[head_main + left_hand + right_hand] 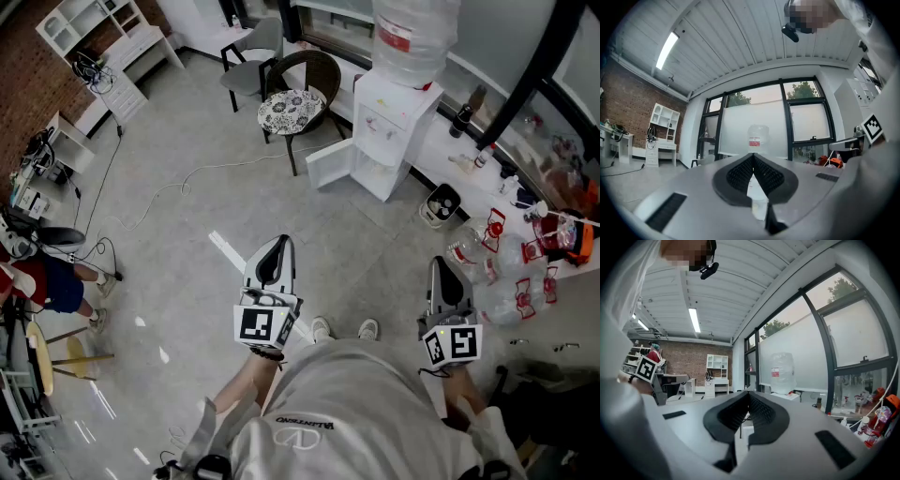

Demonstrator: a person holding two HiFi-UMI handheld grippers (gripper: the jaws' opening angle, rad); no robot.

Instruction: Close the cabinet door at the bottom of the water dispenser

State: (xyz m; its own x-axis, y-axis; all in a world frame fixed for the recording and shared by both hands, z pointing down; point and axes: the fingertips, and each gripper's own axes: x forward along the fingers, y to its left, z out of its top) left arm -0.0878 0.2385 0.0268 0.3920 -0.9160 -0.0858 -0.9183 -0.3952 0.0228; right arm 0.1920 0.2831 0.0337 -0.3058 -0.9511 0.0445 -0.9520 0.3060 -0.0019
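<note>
Head view: water dispenser (398,117) stands by the window wall, well ahead of the person, with the bottle (412,37) on top. Its bottom cabinet door (330,165) is swung out to the left, wide open, so no part of the task is done yet. Left gripper (274,255) and right gripper (444,274) are held level out front over bare floor (187,225), well apart from the dispenser and touching nothing. Reads as a carry pose for the walk-in. Chair (298,89) sits just left of the open door, probably worth steering clear of. Left gripper view: jaws clenched together, nothing between them, bottle dead ahead past the tips. Right gripper view: same, jaws pressed closed and empty, bottle right of centre. Closed jaws make sense, since pushing a door takes a blunt tip, not a grasp.
</note>
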